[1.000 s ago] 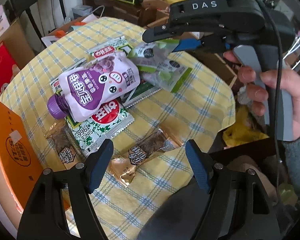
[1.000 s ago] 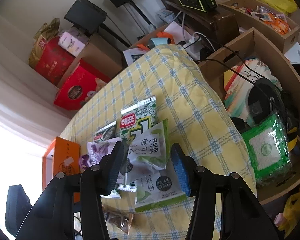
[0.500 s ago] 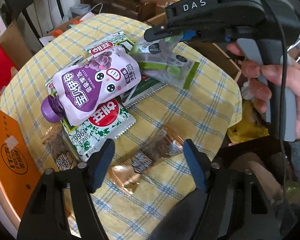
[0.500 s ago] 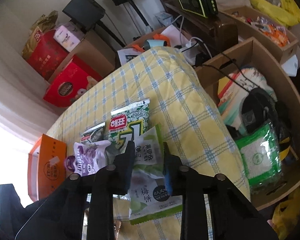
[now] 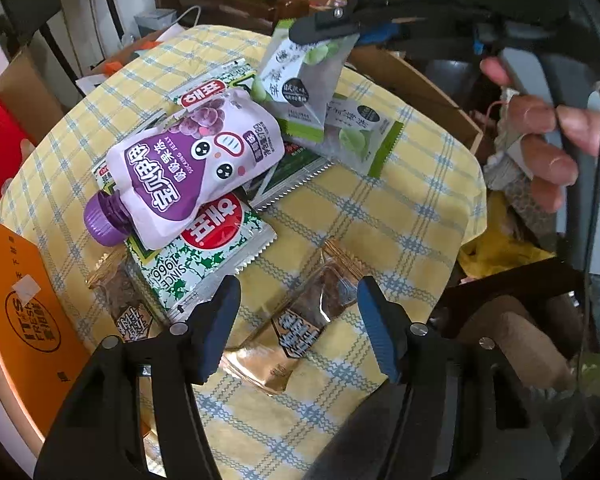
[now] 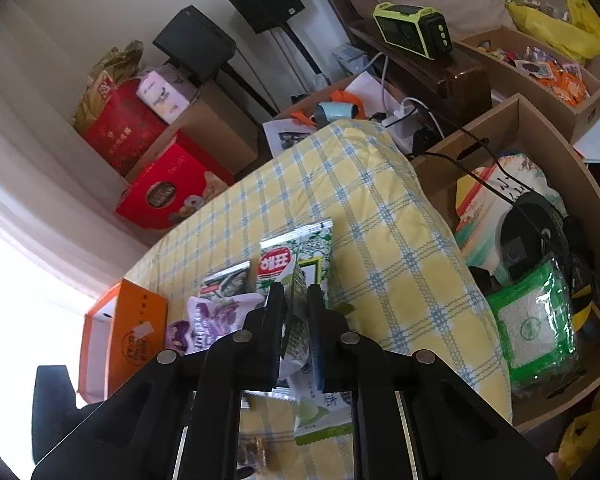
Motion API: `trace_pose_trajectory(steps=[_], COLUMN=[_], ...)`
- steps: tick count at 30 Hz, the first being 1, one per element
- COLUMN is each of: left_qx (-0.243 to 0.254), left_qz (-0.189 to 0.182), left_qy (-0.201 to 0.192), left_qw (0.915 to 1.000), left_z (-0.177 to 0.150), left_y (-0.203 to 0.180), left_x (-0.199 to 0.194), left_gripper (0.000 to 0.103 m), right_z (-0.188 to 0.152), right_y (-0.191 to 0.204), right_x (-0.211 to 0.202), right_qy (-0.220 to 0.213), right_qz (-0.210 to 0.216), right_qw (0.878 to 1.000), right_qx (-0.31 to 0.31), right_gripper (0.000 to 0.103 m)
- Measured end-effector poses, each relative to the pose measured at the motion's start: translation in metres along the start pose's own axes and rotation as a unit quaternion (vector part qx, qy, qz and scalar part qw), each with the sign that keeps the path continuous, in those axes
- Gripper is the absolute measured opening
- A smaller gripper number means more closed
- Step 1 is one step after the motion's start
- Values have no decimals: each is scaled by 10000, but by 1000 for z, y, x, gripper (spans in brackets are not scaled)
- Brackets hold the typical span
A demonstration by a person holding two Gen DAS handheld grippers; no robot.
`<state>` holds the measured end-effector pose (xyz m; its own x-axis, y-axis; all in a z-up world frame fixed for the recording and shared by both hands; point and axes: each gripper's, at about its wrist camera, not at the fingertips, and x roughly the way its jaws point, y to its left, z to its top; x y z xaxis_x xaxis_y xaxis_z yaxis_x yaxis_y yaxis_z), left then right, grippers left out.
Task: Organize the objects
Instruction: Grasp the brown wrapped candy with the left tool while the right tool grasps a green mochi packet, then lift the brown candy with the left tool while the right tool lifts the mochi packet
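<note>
My right gripper (image 6: 296, 294) is shut on a grey-green snack packet (image 6: 296, 342). In the left wrist view that packet (image 5: 300, 76) hangs from the right gripper (image 5: 320, 31), raised above the pile. A second green packet (image 5: 360, 132) lies flat beneath it. My left gripper (image 5: 296, 322) points down at the yellow checked tablecloth (image 5: 380, 232). Its jaws are closing either side of a brown-gold snack packet (image 5: 300, 320), and the pads stand clear of it. A purple jelly pouch (image 5: 196, 168) lies across green seaweed packets (image 5: 204, 256). Another brown packet (image 5: 120, 300) sits at the left.
An orange box (image 5: 16, 300) stands at the table's left edge. Beyond the right edge is an open cardboard box (image 6: 520, 120) with bags and cables. Red boxes (image 6: 160, 196) and speakers line the far wall. A person's hand (image 5: 548, 140) holds the right gripper's handle.
The right gripper's jaws closed on the grey-green packet and lifted it off the pile. The left gripper's jaws narrowed around the brown packet.
</note>
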<state>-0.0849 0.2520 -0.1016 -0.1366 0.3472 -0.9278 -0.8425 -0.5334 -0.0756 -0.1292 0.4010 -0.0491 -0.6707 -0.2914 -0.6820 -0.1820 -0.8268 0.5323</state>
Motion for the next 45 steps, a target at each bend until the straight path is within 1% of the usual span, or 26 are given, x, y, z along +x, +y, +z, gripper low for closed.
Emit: trace_pose_trajectory(steps=[4, 6, 9, 12, 14, 15, 16, 17, 19, 20, 21, 22, 23, 24, 25, 26, 28, 32, 35, 39, 40, 42, 43, 44, 45], left_qx=[41, -1, -46, -85, -24, 11, 69, 108, 202, 200, 203, 197, 188, 178, 161, 150, 76, -56, -141, -336, -368, -385, -388, -390, -395], left_qz=[16, 89, 79, 50, 59, 92, 143, 184, 234, 219, 241, 241, 230, 228, 238, 237, 149, 83, 73, 32, 44, 56, 55, 58, 60], left_qy=[59, 54, 34, 15, 31, 61, 110, 135, 61, 32, 9, -5, -18, -24, -22, -24, -54, -215, -362, -568, -629, -677, -697, -709, -717], left_qw=[10000, 9999, 10000, 10000, 10000, 9999, 9998, 9997, 9995, 9996, 9995, 9995, 9996, 9996, 9996, 9996, 9998, 9997, 9992, 9978, 9973, 9970, 9968, 9967, 9966], left_z=[-2, -3, -5, -6, -7, -8, -9, -9, -10, -10, -9, -9, -9, -9, -9, -9, -10, -10, -8, -6, -6, -6, -6, -7, -8], left_y=[-1, 1, 3, 5, 4, 3, 2, 0, -3, -4, -4, -4, -5, -5, -4, -4, -3, -1, 1, 8, 10, 11, 12, 13, 13], left_x=[1, -1, -2, -4, -3, -1, 2, 4, 4, 4, 3, 2, 1, 1, 0, 0, -2, -13, -25, -42, -46, -50, -53, -54, -55], left_gripper=[58, 67, 68, 69, 69, 69, 67, 65, 62, 56, 47, 42, 32, 27, 26, 19, 18, 18, 18, 18, 18, 18, 18, 18, 18], right_z=[0, 0, -2, -5, -7, -7, -8, -10, -12, -13, -14, -15, -16, -16, -17, -16, -15, -14, -10, -4, -3, -3, -4, -5, -7], right_y=[3, 0, -7, -13, -14, -13, -11, -9, -5, -1, 2, 6, 9, 10, 12, 11, 9, 8, 12, 18, 18, 14, 11, 9, 8], right_x=[-3, -1, 2, 3, 3, 3, 3, 3, 2, 2, 2, 2, 2, 1, 0, -2, -4, -11, -18, -23, -23, -23, -21, -19, -17], right_qy=[36, 142, 227, 270, 296, 303, 314, 325, 310, 291, 282, 271, 256, 223, 186, 125, 81, -64, -181, -150, -101, -62, 10, 64, 122], right_qz=[15, -34, -60, 28, 85, 82, 84, 136, 157, 57, -19, -82, -148, -203, -253, -234, -128, -93, -11, 26, 58, -116, -139, -158, -204], right_qw=[10000, 9999, 9997, 9995, 9994, 9994, 9994, 9993, 9994, 9995, 9993, 9991, 9987, 9984, 9982, 9983, 9989, 9992, 9991, 9988, 9990, 9992, 9992, 9991, 9988], right_qx=[-56, -10, 48, 183, 182, 152, 117, 88, -4, -129, -229, -327, -427, -479, -513, -509, -433, -387, -378, -463, -436, -383, -381, -395, -435], right_gripper=[11, 11, 16, 22, 29, 30, 34, 41, 45, 45, 45, 45, 39, 32, 12, 9, 8, 4, 4, 4, 8, 9, 14, 27, 37])
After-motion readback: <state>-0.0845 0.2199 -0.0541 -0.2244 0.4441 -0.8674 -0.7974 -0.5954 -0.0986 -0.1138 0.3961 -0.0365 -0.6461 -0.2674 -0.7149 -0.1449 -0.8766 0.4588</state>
